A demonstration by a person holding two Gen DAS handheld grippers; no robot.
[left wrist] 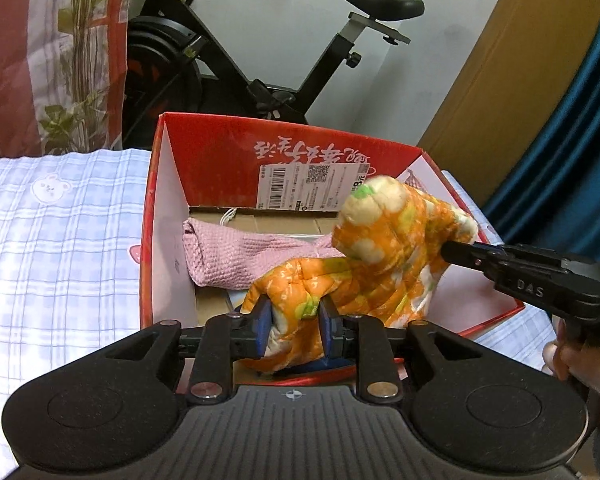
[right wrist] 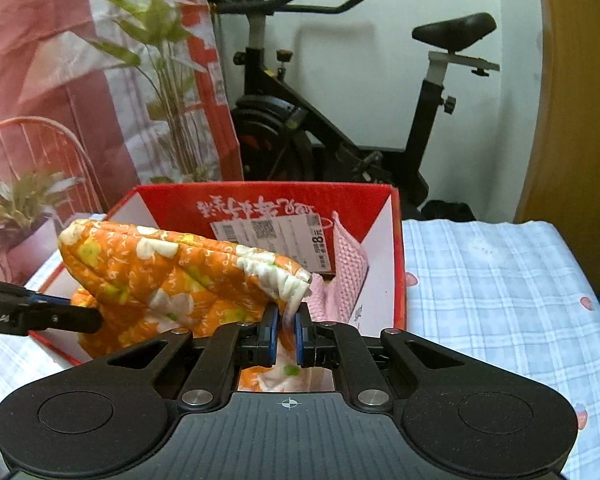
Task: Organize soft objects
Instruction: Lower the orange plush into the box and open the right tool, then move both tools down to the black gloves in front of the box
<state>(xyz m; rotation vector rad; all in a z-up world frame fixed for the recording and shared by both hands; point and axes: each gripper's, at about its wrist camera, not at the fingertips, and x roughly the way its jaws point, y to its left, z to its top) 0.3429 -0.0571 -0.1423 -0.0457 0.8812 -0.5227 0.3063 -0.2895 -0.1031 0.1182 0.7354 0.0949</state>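
Note:
An orange floral quilted cloth [left wrist: 380, 256] hangs over the open red cardboard box [left wrist: 300, 148], held at both ends. My left gripper [left wrist: 296, 320] is shut on its near end, blue pads pressing the padding. My right gripper [right wrist: 287, 334] is shut on its white-edged other end; it also shows in the left wrist view [left wrist: 452, 250] at the right. The cloth [right wrist: 172, 276] spans above the box [right wrist: 284, 200] in the right wrist view. A pink knitted cloth [left wrist: 236, 252] lies inside the box, also visible in the right wrist view [right wrist: 346, 276].
The box sits on a bed with a blue checked sheet [left wrist: 60, 232]. Behind it stand an exercise bike [left wrist: 260, 60], a potted plant [right wrist: 160, 60] and a patterned curtain [left wrist: 28, 40]. A wooden panel [left wrist: 500, 80] and blue curtain [left wrist: 572, 120] are at the right.

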